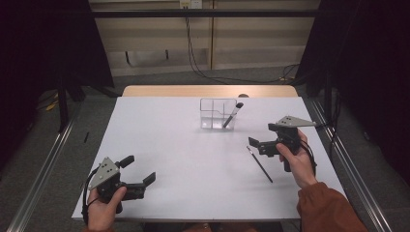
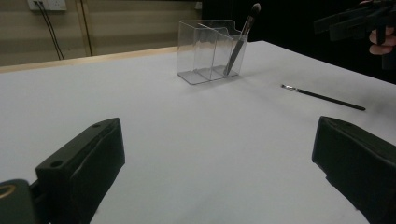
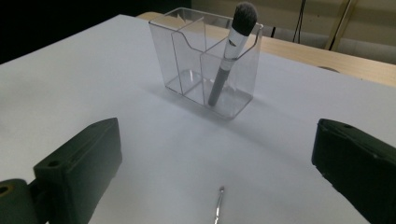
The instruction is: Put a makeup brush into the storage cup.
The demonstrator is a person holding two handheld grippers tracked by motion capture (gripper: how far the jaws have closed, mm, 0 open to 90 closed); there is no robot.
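thin black slender brush lies flat on white counter, long axis running near-right to far-left | right hand-held gripper just above its far tip, jaws apart, empty, nearer | left hand-held gripper well apart, jaws apart | clear plastic compartment organiser holds a fluffy-headed brush

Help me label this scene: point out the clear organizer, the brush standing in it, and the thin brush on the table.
clear organizer [image 3: 187,60], right gripper view, front wall.
standing brush [image 3: 232,44], right gripper view, pale ferrule.
thin brush [image 1: 260,165], high view, mid-handle.
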